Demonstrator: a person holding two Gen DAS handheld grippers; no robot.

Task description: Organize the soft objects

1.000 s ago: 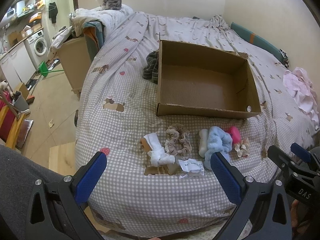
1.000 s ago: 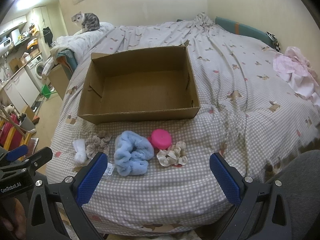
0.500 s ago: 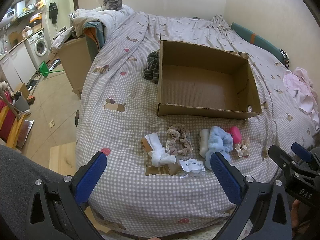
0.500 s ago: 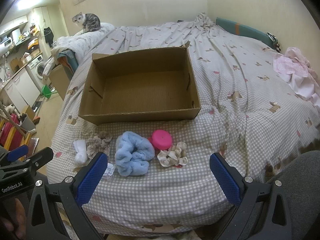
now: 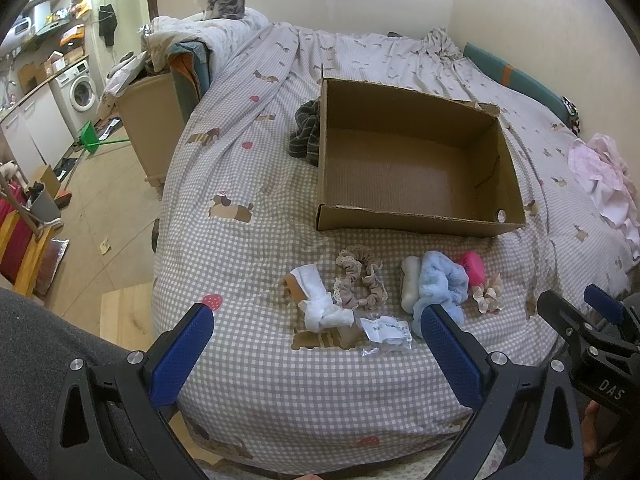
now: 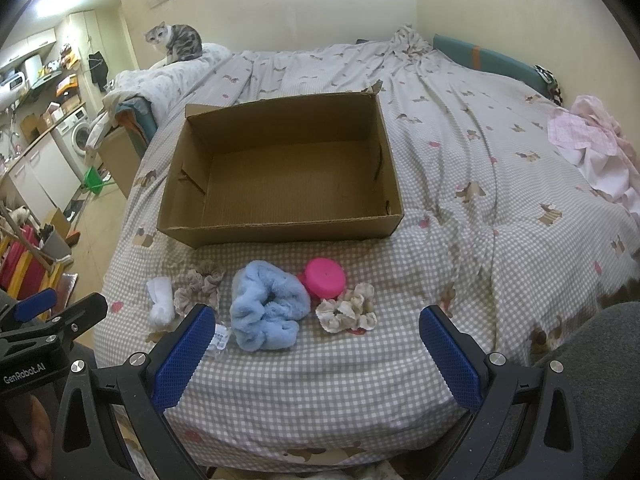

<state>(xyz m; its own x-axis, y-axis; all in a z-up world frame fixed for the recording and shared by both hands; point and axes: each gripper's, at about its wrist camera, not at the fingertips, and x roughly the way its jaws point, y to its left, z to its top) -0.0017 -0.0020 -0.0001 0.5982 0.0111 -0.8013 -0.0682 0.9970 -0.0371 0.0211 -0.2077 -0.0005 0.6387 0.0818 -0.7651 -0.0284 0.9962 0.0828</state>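
Left wrist view: the left gripper [image 5: 316, 336] hangs wide open and empty over the bed's near edge, above a white cloth bundle [image 5: 318, 300] and beige scrunchie [image 5: 360, 282] lying short of the empty cardboard box [image 5: 416, 222].

Right wrist view: the right gripper [image 6: 320, 340], jaws spread and empty, faces the blue fluffy scrunchie [image 6: 268, 308]. It looks light, squashy and unbreakable, best pinched across its plump band.

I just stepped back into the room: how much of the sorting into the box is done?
Nothing is done yet: the cardboard box is empty. Nothing is in hand either; the left tongs and right tongs are both open above the bed edge. Left to do: the blue scrunchie, pink item, beige scrunchie, brown scrunchie and white cloth.
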